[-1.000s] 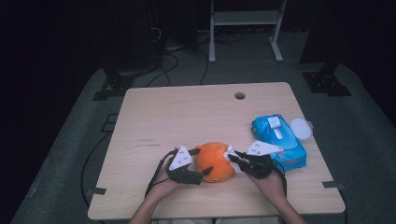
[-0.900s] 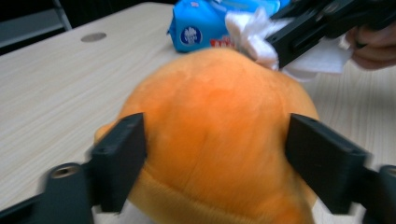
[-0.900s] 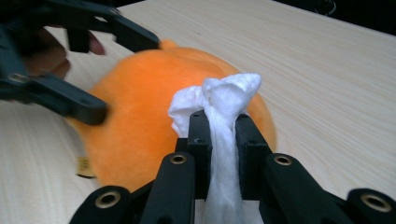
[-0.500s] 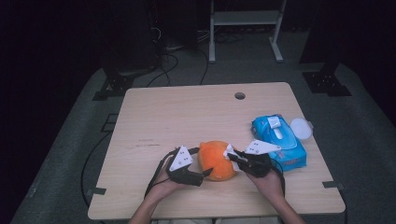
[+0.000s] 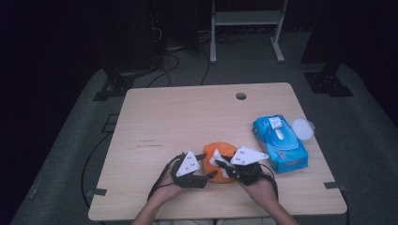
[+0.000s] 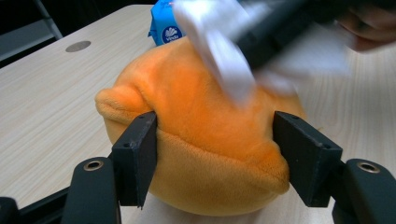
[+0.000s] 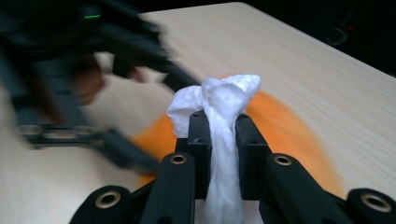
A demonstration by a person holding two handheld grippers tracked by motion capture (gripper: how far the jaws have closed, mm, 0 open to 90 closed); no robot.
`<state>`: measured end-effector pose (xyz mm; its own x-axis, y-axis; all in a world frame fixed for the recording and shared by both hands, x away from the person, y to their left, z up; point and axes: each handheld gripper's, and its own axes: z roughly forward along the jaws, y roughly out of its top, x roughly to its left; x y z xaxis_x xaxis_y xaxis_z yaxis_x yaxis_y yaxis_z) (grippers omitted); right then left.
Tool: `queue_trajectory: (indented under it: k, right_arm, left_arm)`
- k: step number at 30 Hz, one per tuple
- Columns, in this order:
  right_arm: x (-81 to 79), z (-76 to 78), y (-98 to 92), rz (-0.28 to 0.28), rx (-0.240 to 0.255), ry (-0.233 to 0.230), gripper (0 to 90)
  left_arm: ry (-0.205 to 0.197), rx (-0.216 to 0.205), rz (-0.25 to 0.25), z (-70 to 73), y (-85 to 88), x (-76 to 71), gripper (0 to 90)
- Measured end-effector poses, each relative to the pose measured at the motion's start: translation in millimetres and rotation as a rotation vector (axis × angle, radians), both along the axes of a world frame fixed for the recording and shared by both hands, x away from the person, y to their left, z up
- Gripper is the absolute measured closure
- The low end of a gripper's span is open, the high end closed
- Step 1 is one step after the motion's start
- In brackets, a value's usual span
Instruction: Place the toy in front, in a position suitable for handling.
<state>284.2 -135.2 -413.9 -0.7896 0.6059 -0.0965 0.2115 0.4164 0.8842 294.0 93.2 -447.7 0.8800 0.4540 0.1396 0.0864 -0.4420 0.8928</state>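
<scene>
Near the front edge of the table (image 5: pixel 155 117), just ahead of the person's two hands, an orange plush toy (image 5: pixel 220 154) is sitting on the wood, and both grippers are working at it. On the toy's left, the left gripper (image 5: pixel 210 176) is reaching in low from the side; the left gripper view is showing its two black jaws standing on either flank of the toy's rounded body (image 6: pixel 205 140), the inner faces right against the plush — the jaws have just been closing, with the toy between them, and the pads are now touching the fabric on both sides. From the toy's other side the right gripper (image 5: pixel 224 165) is coming in, and its jaws are clamped tight on a wad of white tissue (image 7: pixel 219 140), which is bunching up above the fingertips and hanging down between them. In the high view that white tissue (image 5: pixel 217 157) is lying over the top of the orange toy; whether it is pressing on the plush or hovering just above it is hard to tell, since the left gripper view is blurring it. Well to the right of the toy, a blue pack of wipes (image 5: pixel 280 143) is lying flat on the table, and a small white round lid (image 5: pixel 302 128) is sitting just beside the pack's far right corner. Farther back — near the table's far edge — a small round hole (image 5: pixel 241 96) is showing in the wood.
</scene>
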Motion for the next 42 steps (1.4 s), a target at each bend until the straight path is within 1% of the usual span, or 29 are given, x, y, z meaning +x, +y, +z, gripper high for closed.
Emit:
queue_trajectory:
  k: [2, 4, 5, 6, 7, 8, 9, 11, 12, 13, 14, 15, 16, 19, 21, 22, 23, 25, 26, 27, 28, 29, 31, 32, 34, 36, 38, 40, 42]
  right_arm:
    - [7.1, -0.8, -13.9, -0.049, 0.007, 0.004, 78.5]
    - [10.0, -2.2, -20.4, -0.065, 0.011, 0.014, 78.5]
    - [12.0, -6.7, -27.8, -0.078, 0.012, 0.026, 78.5]
    - [11.5, -8.3, -29.0, -0.079, 0.008, 0.028, 78.5]
    - [10.6, -9.0, -29.1, -0.077, 0.006, 0.031, 78.5]
    - [9.6, -8.7, -27.9, -0.075, 0.007, 0.034, 78.5]
    - [8.6, -7.8, -26.1, -0.071, 0.002, 0.033, 78.5]
    - [4.0, -5.5, -19.1, -0.055, -0.003, 0.024, 78.5]
    - [0.6, -3.7, -14.1, -0.036, -0.004, 0.019, 78.5]
    - [-2.5, -1.6, -8.9, -0.001, 0.001, 0.011, 78.4]
    - [-6.4, 0.3, -2.6, 0.028, 0.004, 0.010, 78.4]
    - [-9.4, 2.2, 3.5, 0.049, -0.007, 0.000, 78.4]
    - [-10.7, 4.6, 7.2, 0.057, -0.025, -0.019, 78.4]
    - [-4.3, 10.5, -0.8, 0.018, -0.011, -0.033, 78.4]
    - [2.1, 10.0, -14.0, -0.035, -0.011, -0.028, 78.4]
    - [4.8, 7.8, -20.6, -0.054, -0.006, -0.011, 78.4]
    - [7.2, 4.4, -26.3, -0.054, 0.007, 0.015, 78.5]
    - [6.0, -0.9, -31.4, -0.041, 0.016, 0.040, 78.5]
    - [4.1, -1.6, -31.3, -0.019, 0.018, 0.048, 78.5]
    - [1.7, -1.3, -30.0, 0.003, 0.022, 0.057, 78.5]
    - [-1.0, -0.7, -26.9, 0.013, 0.023, 0.059, 78.5]
    - [-2.9, 0.1, -23.3, 0.025, 0.020, 0.057, 78.5]
    - [-4.8, 1.0, -19.2, 0.029, 0.019, 0.056, 78.5]
    - [-8.9, 3.0, -9.9, 0.050, 0.018, 0.042, 78.4]
    - [-11.3, 4.0, -5.2, 0.063, 0.017, 0.037, 78.4]
    - [-13.1, 7.1, 2.0, 0.071, -0.014, 0.003, 78.5]
    - [-7.9, 8.8, -4.6, 0.040, -0.004, 0.011, 78.5]
    - [0.1, 7.0, -16.8, -0.017, -0.001, 0.015, 78.5]
    - [7.8, 1.1, -31.0, -0.055, 0.023, 0.054, 78.5]
  left_arm:
    - [0.004, -0.017, 0.002, -0.5, 0.0, 0.4, 32.8]
    - [0.003, -0.025, 0.017, 0.5, 0.4, 1.8, 21.6]
    - [0.045, -0.064, 0.107, 2.5, 0.5, 6.4, 13.6]
    - [0.081, -0.082, 0.124, 1.8, 1.7, 9.6, 10.0]
    - [0.111, -0.096, 0.116, -0.4, 2.7, 11.8, 10.7]
    - [0.122, -0.097, 0.087, -2.7, 3.6, 12.4, 15.3]
    - [0.113, -0.089, 0.076, -4.4, 3.3, 11.1, 21.4]
    - [0.092, -0.061, 0.071, -2.8, 0.5, 6.6, 26.5]
    - [0.072, -0.045, 0.067, -1.2, -1.6, 3.7, 28.8]
    - [0.072, -0.045, 0.067, -1.2, -1.6, 3.7, 30.3]
    - [0.026, 0.000, 0.045, 1.7, -7.3, -3.0, 31.4]
    - [0.003, 0.023, 0.039, 2.8, -10.1, -6.3, 32.2]
    - [0.003, 0.023, 0.039, 2.8, -10.1, -6.3, 32.8]
    - [-0.032, 0.047, 0.014, 3.6, -14.2, -12.7, 34.4]
    - [-0.032, 0.046, 0.007, 3.1, -14.4, -13.4, 34.2]
    - [-0.019, 0.023, -0.004, 4.1, -13.8, -13.0, 32.7]
    - [-0.019, 0.023, -0.004, 4.1, -13.8, -13.0, 28.8]
    - [0.051, -0.071, 0.018, 9.1, -8.9, -6.1, 19.7]
    - [0.077, -0.098, 0.029, 9.2, -7.3, -3.5, 17.6]
    - [0.096, -0.103, 0.034, 7.9, -6.9, -1.4, 16.7]
    - [0.096, -0.103, 0.034, 7.9, -6.9, -1.4, 16.8]
    - [0.085, -0.073, 0.027, 3.0, -8.5, -2.1, 19.9]
    - [0.074, -0.064, 0.030, 1.5, -10.1, -3.9, 24.3]
    - [0.041, -0.031, 0.025, 2.8, -12.6, -7.2, 26.0]
    - [0.022, -0.012, 0.022, 3.5, -13.7, -9.1, 27.5]
    - [-0.001, 0.007, 0.024, 3.2, -14.4, -11.2, 30.8]
    - [-0.008, 0.012, 0.022, 1.7, -11.7, -10.2, 32.2]
    - [-0.009, 0.005, 0.020, 0.5, -10.5, -9.8, 32.4]
    - [0.005, -0.018, 0.011, 2.3, -10.1, -8.7, 31.7]
